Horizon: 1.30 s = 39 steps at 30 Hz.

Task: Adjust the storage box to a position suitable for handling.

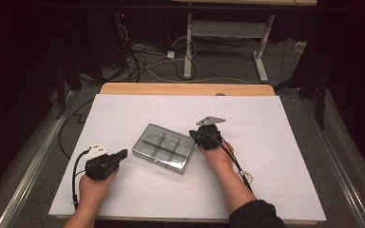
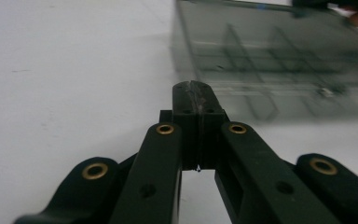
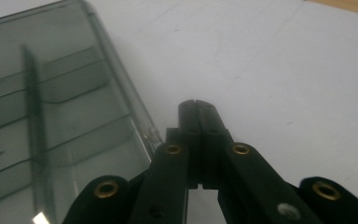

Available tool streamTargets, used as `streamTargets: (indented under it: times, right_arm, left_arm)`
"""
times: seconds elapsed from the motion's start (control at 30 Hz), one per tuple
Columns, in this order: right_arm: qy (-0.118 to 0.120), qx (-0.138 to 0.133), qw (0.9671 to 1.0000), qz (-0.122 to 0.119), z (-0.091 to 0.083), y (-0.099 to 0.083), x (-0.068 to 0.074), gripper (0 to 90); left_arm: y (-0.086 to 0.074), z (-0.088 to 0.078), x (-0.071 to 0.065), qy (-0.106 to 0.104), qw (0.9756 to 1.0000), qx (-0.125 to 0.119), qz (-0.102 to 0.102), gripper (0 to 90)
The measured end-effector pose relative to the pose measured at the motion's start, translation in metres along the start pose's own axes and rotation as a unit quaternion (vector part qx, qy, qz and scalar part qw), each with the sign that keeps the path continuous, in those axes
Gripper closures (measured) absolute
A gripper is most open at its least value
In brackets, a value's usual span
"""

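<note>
Our clear divided box (image 1: 164,148) lies mid-bench, lid shut. Our left hand-held gripper (image 1: 122,155) and right hand-held gripper (image 1: 193,135) flank it, both jaws closed and empty. We should open them before approaching the box's edges squarely.

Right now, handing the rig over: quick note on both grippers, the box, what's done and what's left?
Left gripper: shut, empty, just short of the left end of the clear grey plastic compartment box.
Right gripper: shut, empty, at the box's right end; contact can't be confirmed.
Box: flat on the white table cover, lid closed, compartments look empty.
Done: both grippers brought to the box.
Left: gripping or opening it; nothing is held yet.
</note>
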State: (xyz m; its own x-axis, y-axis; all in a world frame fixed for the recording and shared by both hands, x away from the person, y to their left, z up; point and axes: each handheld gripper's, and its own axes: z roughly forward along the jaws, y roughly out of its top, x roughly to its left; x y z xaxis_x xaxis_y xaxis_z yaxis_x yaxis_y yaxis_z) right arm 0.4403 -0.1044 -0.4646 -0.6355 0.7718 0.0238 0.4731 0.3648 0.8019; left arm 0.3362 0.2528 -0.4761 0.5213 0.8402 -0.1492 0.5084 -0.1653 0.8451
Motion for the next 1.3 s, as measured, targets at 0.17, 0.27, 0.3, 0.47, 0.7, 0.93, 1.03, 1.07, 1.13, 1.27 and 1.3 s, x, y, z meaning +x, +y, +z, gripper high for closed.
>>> streamTargets:
  times: [0.17, 0.27, 0.3, 0.47, 0.7, 0.93, 1.03, 1.07, 1.13, 1.27, 1.3]
  right_arm:
    - [0.021, -0.017, 0.9995, -0.019, -0.026, -0.022, 0.034, 90.0]
    - [0.012, -0.033, 0.9992, -0.020, -0.042, -0.031, 0.036, 90.0]
    - [0.010, -0.039, 0.9991, -0.015, -0.048, -0.034, 0.034, 90.0]
    - [0.001, -0.045, 0.9990, 0.005, -0.077, -0.055, 0.021, 90.0]
    - [-0.008, -0.050, 0.9986, 0.016, -0.115, -0.087, 0.012, 90.0]
    - [-0.003, -0.060, 0.9978, 0.027, -0.131, -0.108, 0.007, 90.0]
    - [-0.007, -0.062, 0.9978, 0.020, -0.133, -0.109, 0.007, 90.0]
    - [-0.007, -0.064, 0.9977, 0.019, -0.133, -0.108, 0.006, 90.0]
    - [-0.004, -0.068, 0.9975, 0.019, -0.134, -0.107, 0.006, 90.0]
    - [0.001, -0.065, 0.9979, 0.010, -0.134, -0.108, 0.008, 90.0]
    - [0.000, -0.064, 0.9979, 0.009, -0.134, -0.108, 0.009, 90.0]
  left_arm:
    - [0.009, 0.017, 0.013, 0.028, 0.9993, 0.023, -0.001, 88.0]
    - [0.016, 0.030, 0.014, 0.026, 0.9989, 0.036, 0.014, 88.0]
    - [0.016, 0.030, 0.014, 0.026, 0.9989, 0.036, 0.014, 88.0]
    - [0.019, 0.043, 0.011, 0.006, 0.9983, 0.054, 0.021, 88.3]
    - [0.014, 0.036, 0.001, -0.024, 0.9969, 0.064, 0.038, 88.4]
    - [-0.001, 0.021, -0.024, -0.056, 0.9936, 0.077, 0.060, 88.4]
    - [-0.007, 0.015, -0.035, -0.076, 0.9920, 0.081, 0.060, 88.4]
    - [-0.009, 0.013, -0.039, -0.083, 0.9914, 0.082, 0.060, 88.3]
    - [-0.011, 0.012, -0.043, -0.090, 0.9907, 0.084, 0.058, 88.3]
    - [-0.020, 0.006, -0.063, -0.134, 0.9851, 0.091, 0.059, 88.3]
    - [-0.021, 0.005, -0.067, -0.142, 0.9838, 0.091, 0.061, 88.3]
